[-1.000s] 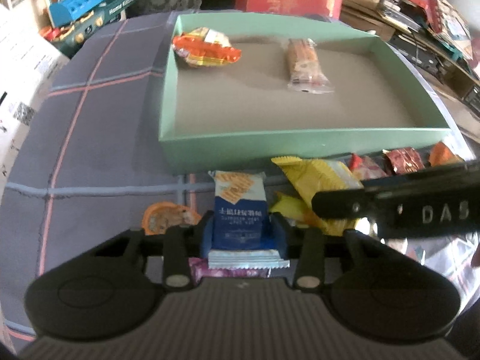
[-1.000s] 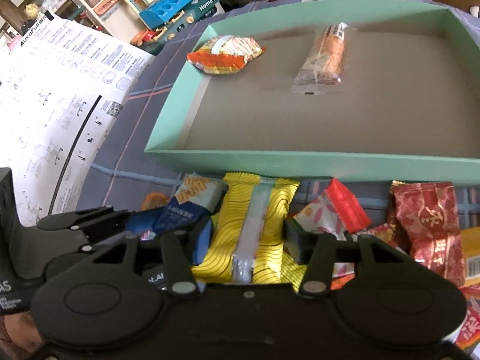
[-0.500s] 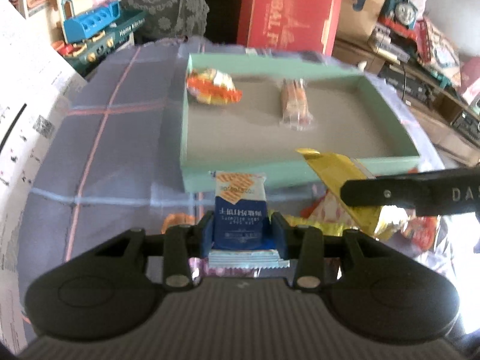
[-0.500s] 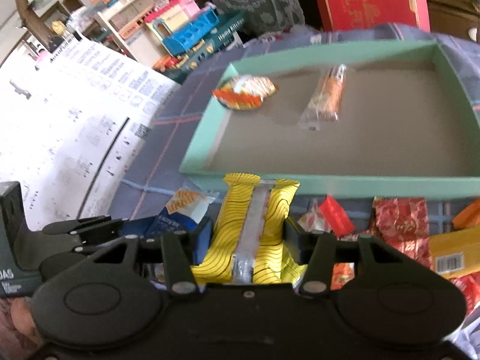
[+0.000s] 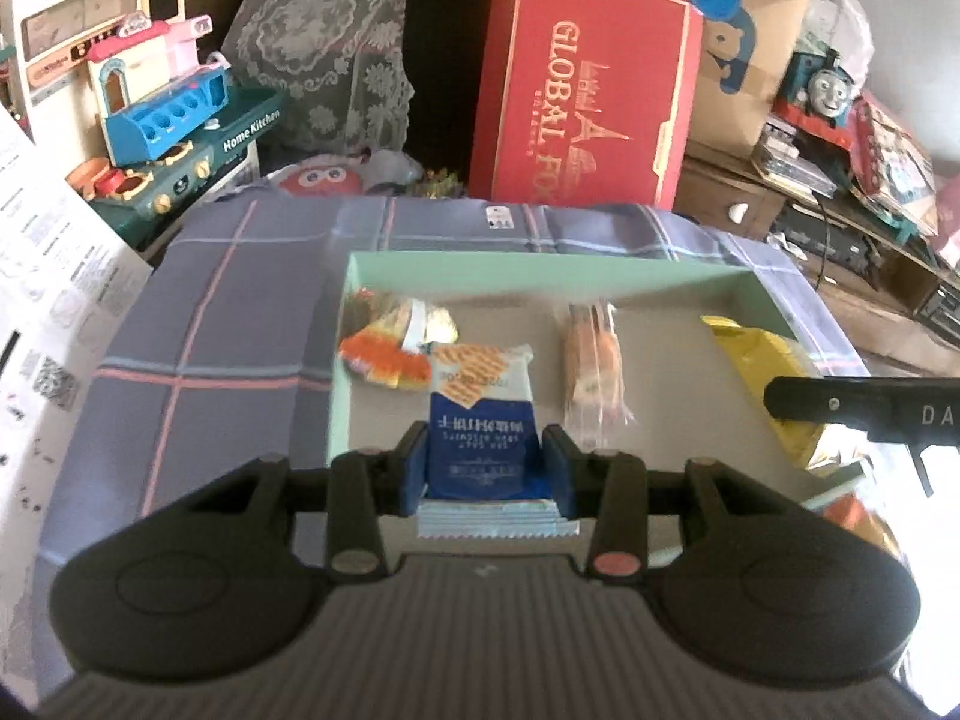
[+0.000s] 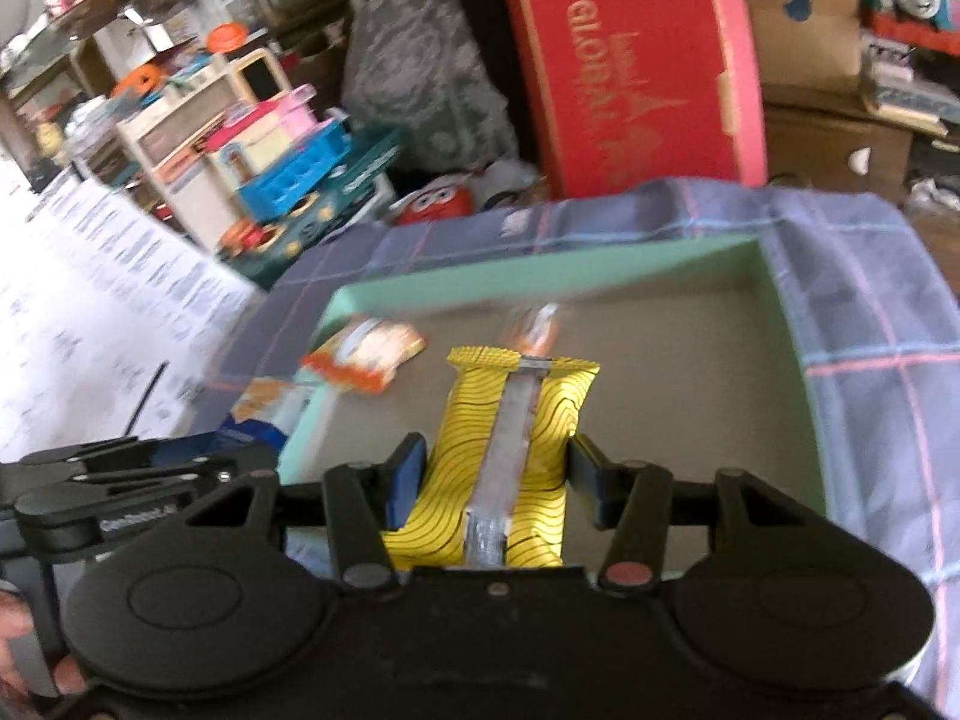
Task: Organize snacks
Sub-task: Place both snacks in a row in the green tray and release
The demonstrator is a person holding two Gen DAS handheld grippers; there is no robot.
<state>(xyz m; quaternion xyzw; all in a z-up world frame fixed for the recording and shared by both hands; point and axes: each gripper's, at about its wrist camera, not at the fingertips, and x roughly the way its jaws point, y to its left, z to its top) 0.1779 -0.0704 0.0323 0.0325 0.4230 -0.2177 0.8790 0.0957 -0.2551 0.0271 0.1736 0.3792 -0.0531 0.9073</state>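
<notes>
Black tool (image 5: 485, 468) bodies, blue pads (image 5: 415, 471) (round pivot screws), white lettering.

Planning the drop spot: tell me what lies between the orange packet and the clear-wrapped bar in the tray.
Bare grey tray floor separates orange packet and clear-wrapped bar, in the right wrist view.

Blue-and-white cracker packet (image 5: 482, 414), cracker print at its far end, between the blue pads of the black left gripper (image 5: 483, 468). Yellow packet (image 6: 510, 456) with black wavy lines and a silver centre seam, in the black right gripper (image 6: 495, 483). Mint-green tray (image 5: 540, 267), grey-brown floor. Orange-and-white packet (image 5: 390, 348) ahead-left of the left gripper. Desk cloth (image 5: 240, 312): slate blue, pink and pale-blue check. Red box (image 5: 588, 90), gold lettering.
</notes>
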